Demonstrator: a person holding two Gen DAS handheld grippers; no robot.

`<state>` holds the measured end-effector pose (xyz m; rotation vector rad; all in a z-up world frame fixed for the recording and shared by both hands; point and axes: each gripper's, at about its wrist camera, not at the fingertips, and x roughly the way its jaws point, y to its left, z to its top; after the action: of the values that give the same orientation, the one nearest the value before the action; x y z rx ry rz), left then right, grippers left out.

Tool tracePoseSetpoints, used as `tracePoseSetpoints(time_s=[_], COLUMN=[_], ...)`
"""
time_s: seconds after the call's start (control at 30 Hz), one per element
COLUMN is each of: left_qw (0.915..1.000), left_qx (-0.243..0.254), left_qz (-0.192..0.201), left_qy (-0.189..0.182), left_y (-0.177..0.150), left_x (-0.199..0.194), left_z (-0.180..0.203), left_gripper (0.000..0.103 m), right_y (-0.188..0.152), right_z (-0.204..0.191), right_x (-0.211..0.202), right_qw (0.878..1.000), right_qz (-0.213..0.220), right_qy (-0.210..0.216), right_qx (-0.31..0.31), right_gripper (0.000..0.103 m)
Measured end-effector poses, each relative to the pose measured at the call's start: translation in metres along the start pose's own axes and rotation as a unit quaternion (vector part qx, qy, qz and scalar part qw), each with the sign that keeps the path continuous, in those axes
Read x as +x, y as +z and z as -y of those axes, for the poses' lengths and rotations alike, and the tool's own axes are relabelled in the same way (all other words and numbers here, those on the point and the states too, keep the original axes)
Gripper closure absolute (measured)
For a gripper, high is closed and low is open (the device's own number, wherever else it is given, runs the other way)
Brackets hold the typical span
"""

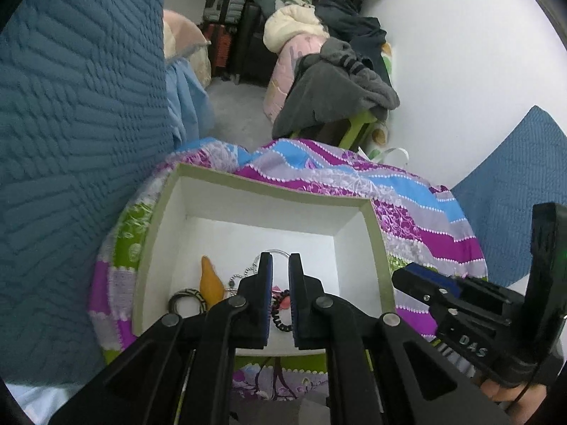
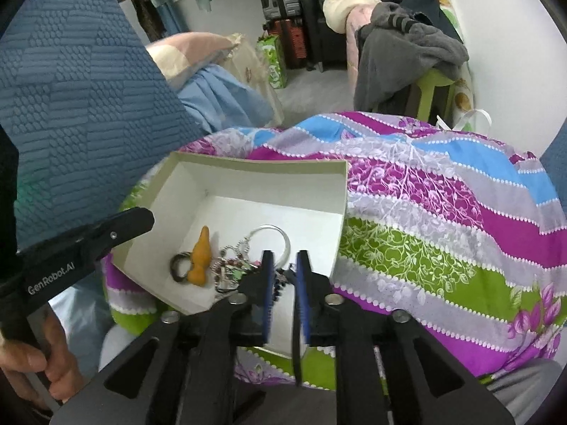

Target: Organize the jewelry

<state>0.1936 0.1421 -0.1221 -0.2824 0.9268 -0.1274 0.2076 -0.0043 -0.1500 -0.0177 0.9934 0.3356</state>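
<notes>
Both claws, left gripper and right gripper, hang slightly parted and empty over white box; tangled chains look light, snaggy—pinch the stiff silver hoop.

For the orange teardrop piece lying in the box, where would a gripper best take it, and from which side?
Probably across the narrow tapered end of the orange piece, coming from above. It lies flat on the floor of the white box, its wide end touches the dark ring, and the box walls block any sideways approach.
</notes>
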Motion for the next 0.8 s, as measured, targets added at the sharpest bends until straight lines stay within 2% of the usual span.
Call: tracePoseSetpoints(time_s=[0.03, 0.1, 0.17, 0.27, 0.3, 0.37, 0.4, 0.5, 0.57, 0.67, 0.8], left_qw=[0.9999, 0.9995, 0.9985, 0.9965, 0.9959, 0.9944, 0.9933, 0.9892, 0.9872, 0.9839, 0.9813], left_qx=[0.004, 0.01, 0.016, 0.027, 0.03, 0.036, 0.041, 0.05, 0.054, 0.062, 0.069], left_qz=[0.008, 0.024, 0.049, 0.076, 0.083, 0.095, 0.105, 0.134, 0.147, 0.165, 0.175], left_qy=[0.007, 0.015, 0.018, 0.02, 0.02, 0.026, 0.028, 0.031, 0.032, 0.029, 0.041], left_y=[0.002, 0.005, 0.01, 0.015, 0.017, 0.02, 0.02, 0.022, 0.023, 0.021, 0.015], left_x=[-0.008, -0.024, -0.043, -0.072, -0.083, -0.102, -0.114, -0.146, -0.162, -0.185, -0.204], left_z=[0.003, 0.007, 0.012, 0.021, 0.025, 0.032, 0.036, 0.048, 0.055, 0.066, 0.079], left_gripper=[0.085, 0.052, 0.042, 0.037, 0.035, 0.028, 0.024, 0.022, 0.021, 0.019, 0.018], right_y=[0.004, 0.01, 0.018, 0.027, 0.029, 0.032, 0.033, 0.035, 0.033, 0.028, 0.015], right_z=[-0.002, -0.005, -0.008, -0.014, -0.015, -0.018, -0.019, -0.024, -0.027, -0.029, -0.032], right_x=[-0.009, -0.023, -0.045, -0.073, -0.086, -0.11, -0.119, -0.146, -0.165, -0.186, -0.211], right_qw=[1.0, 1.0, 0.999, 0.996, 0.995, 0.991, 0.99, 0.986, 0.982, 0.977, 0.969], right_qz=[0.011, 0.026, 0.051, 0.082, 0.097, 0.127, 0.138, 0.165, 0.185, 0.213, 0.242], right_qy=[-0.003, -0.01, 0.003, -0.01, -0.009, -0.005, -0.003, -0.002, -0.006, -0.005, -0.027], right_qx=[-0.006, -0.012, -0.02, -0.032, -0.03, -0.027, -0.028, -0.028, -0.027, -0.03, -0.037], right_gripper=[0.075, 0.064, 0.061, 0.057, 0.053, 0.034, 0.032, 0.026, 0.012, 0.0, 0.0])
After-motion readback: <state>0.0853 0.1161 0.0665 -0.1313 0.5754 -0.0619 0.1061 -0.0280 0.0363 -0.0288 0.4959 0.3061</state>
